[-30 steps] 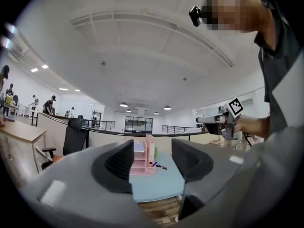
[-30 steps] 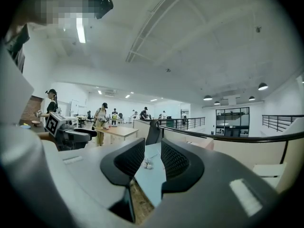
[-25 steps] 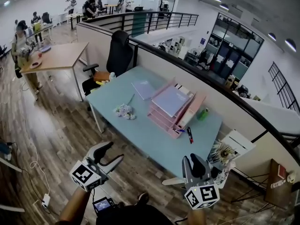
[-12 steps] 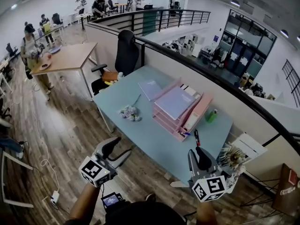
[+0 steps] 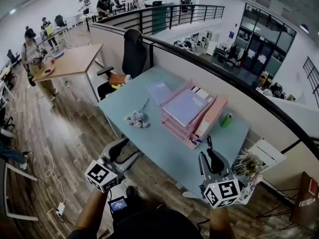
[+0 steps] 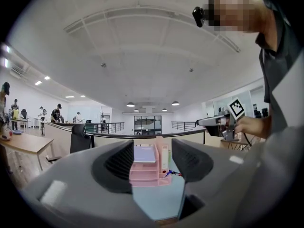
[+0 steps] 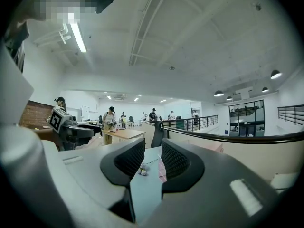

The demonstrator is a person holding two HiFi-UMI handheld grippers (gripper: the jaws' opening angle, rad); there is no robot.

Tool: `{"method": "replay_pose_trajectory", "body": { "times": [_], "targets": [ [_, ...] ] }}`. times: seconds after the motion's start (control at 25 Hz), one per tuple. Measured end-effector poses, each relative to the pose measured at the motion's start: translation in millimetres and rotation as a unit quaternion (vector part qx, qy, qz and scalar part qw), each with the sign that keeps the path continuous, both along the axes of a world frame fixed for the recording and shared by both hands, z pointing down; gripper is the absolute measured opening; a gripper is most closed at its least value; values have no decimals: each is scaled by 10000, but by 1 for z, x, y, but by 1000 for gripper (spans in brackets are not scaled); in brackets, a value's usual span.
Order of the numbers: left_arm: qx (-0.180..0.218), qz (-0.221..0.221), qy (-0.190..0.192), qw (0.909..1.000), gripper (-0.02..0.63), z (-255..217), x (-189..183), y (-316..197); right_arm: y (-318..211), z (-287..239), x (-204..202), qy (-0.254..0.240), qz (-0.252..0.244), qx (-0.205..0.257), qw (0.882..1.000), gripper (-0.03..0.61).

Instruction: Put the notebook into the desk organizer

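A lavender notebook [image 5: 158,91] lies flat on the light-blue desk [image 5: 149,143], just left of the pink desk organizer [image 5: 192,118]. Another lavender cover [image 5: 185,106] rests on the organizer's top tray. My left gripper [image 5: 125,152] hovers off the desk's near edge, open with nothing between its jaws; the left gripper view frames the organizer [image 6: 147,167] in the gap of the left gripper [image 6: 152,163]. My right gripper [image 5: 209,159] floats at the desk's near right corner, its jaws narrowly open around nothing. Through the right gripper [image 7: 153,163] I see the desk top [image 7: 142,189].
A small bunch of flowers [image 5: 135,118], a green bottle [image 5: 227,119] and pens [image 5: 209,142] lie on the desk. A black office chair [image 5: 133,56] stands at its far left end. A partition wall [image 5: 209,83] runs behind it. Wooden floor lies on my side.
Both grippers have drifted closer to the desk's near edge, and the desk looks a little nearer. Neither pair of jaws has changed.
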State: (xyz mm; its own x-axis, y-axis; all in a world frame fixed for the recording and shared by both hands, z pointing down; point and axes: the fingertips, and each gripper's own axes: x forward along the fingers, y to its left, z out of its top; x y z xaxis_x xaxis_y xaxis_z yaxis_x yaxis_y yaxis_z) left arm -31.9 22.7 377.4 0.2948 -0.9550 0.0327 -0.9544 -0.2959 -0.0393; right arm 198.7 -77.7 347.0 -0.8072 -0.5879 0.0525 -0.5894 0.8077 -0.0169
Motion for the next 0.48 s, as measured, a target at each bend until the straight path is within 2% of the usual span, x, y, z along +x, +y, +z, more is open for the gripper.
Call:
{"method": "replay_pose_trajectory", "body": {
  "times": [0.28,0.48],
  "targets": [
    [49,315,0,9995,268,5,-23,-40,-20,9,-10,68,338,-51,9994,92],
    [49,611,136,9980,268,8,-48,-74,-34,9,-30,117,685,-36,9976,92]
  ]
}}
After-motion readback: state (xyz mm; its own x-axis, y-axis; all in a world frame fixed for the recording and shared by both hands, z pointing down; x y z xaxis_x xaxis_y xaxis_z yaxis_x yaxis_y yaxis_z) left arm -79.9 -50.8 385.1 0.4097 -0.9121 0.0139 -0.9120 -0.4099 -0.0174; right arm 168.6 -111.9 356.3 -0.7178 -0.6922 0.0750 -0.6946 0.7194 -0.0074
